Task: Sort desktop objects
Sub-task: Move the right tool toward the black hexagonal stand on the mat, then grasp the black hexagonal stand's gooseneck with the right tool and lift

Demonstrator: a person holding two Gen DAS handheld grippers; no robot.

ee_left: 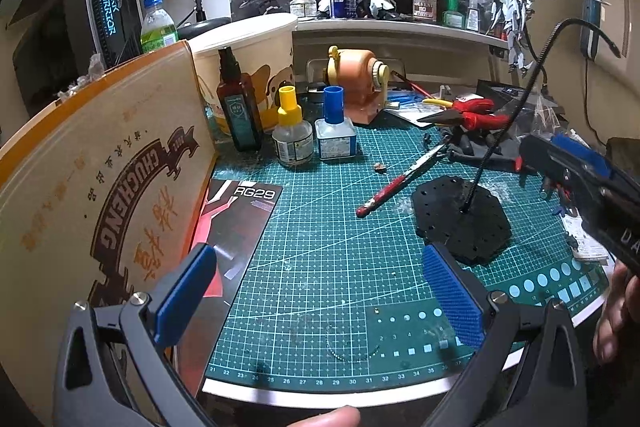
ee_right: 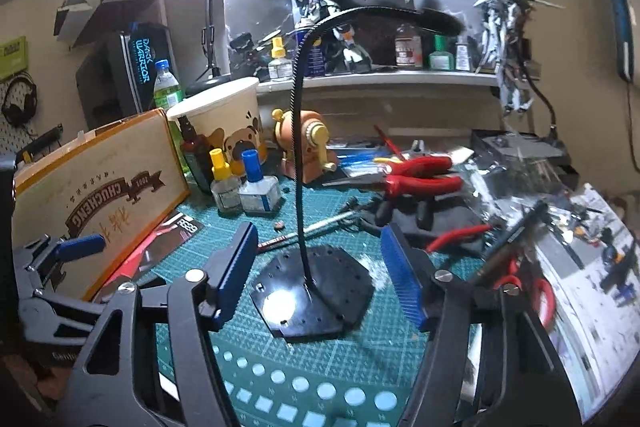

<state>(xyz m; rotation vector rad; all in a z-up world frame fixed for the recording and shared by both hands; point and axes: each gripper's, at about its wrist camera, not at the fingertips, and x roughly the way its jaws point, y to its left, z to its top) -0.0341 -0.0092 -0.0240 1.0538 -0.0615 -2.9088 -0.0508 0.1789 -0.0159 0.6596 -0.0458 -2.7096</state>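
The right gripper (ee_right: 320, 279) hangs wide open and empty, its jaws framing the black hexagonal base (ee_right: 312, 291) with its flexible black stalk (ee_right: 298, 147) rising between them, seemingly lined up to take it; the left gripper (ee_left: 320, 291) is equally spread, holding nothing, low over the green cutting mat (ee_left: 320, 247) on the tabletop beside the booklet (ee_left: 236, 223); both point forward, tilted slightly down; red pliers (ee_right: 416, 175), a red-handled tool (ee_left: 400, 183) and two small bottles (ee_left: 312, 139) lie farther back, unsorted.
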